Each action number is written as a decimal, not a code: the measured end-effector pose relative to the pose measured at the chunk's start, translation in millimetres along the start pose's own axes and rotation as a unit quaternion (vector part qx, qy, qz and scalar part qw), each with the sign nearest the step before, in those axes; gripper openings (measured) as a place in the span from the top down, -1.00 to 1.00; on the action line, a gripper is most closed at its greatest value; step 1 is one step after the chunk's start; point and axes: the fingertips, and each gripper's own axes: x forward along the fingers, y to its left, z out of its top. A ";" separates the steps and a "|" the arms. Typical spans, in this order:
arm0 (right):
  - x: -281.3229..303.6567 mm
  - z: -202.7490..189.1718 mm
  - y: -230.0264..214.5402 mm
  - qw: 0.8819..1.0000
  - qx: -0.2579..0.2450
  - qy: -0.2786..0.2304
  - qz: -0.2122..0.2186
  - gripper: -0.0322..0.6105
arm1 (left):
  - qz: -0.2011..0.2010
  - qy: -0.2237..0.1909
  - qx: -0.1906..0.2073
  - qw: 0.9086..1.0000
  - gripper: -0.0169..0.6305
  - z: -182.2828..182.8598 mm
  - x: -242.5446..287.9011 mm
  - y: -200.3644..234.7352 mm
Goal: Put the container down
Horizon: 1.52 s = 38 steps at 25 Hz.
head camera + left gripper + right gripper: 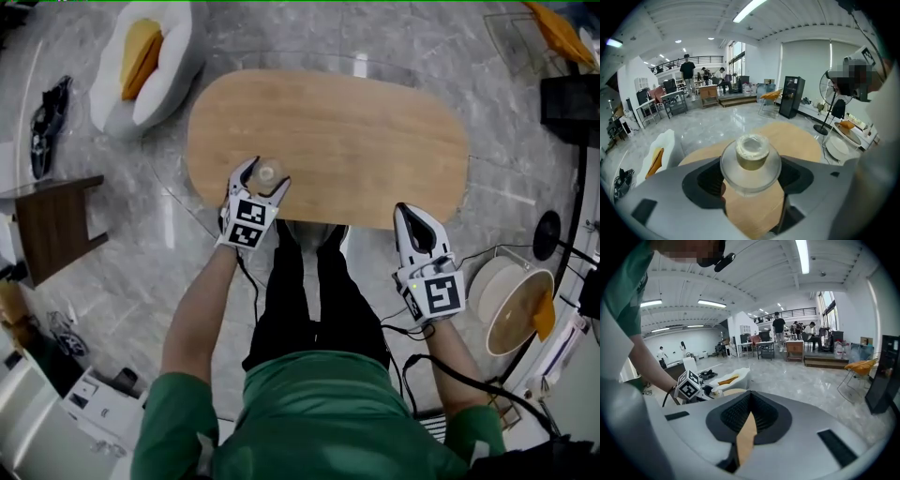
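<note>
A clear round container (269, 172) with a cork-coloured stopper is held over the near left end of the oval wooden table (366, 122). My left gripper (257, 184) is shut on it. In the left gripper view the container (751, 165) fills the gap between the grey jaws, with the table (799, 136) below; whether it touches the top I cannot tell. My right gripper (411, 216) hangs at the table's near right edge, shut and empty. In the right gripper view its jaws (749, 422) leave only a thin slit, and the left gripper (690, 386) shows at left.
A white lounge chair (141, 66) with a yellow cushion stands beyond the table's left end. A dark side table (54, 221) is at the left. A round fan (511, 300) and cables lie on the floor at right. A wire chair (544, 37) is at the far right.
</note>
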 end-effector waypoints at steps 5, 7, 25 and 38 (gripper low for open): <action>44.2 -18.9 -1.4 0.999 0.024 0.011 -0.024 0.86 | -0.013 0.014 0.011 1.000 -0.10 -29.9 52.7 38.3; 56.9 -35.4 2.5 0.999 0.037 0.024 -0.027 0.86 | -0.018 0.021 0.018 0.999 -0.10 -42.8 71.6 48.3; 113.4 -113.8 11.7 0.993 0.065 0.100 -0.011 0.86 | -0.026 0.072 0.030 0.997 -0.10 -123.5 178.6 86.8; 117.1 -125.8 19.7 0.991 0.064 0.118 0.000 0.86 | -0.019 0.074 0.021 0.997 -0.10 -136.9 189.7 87.3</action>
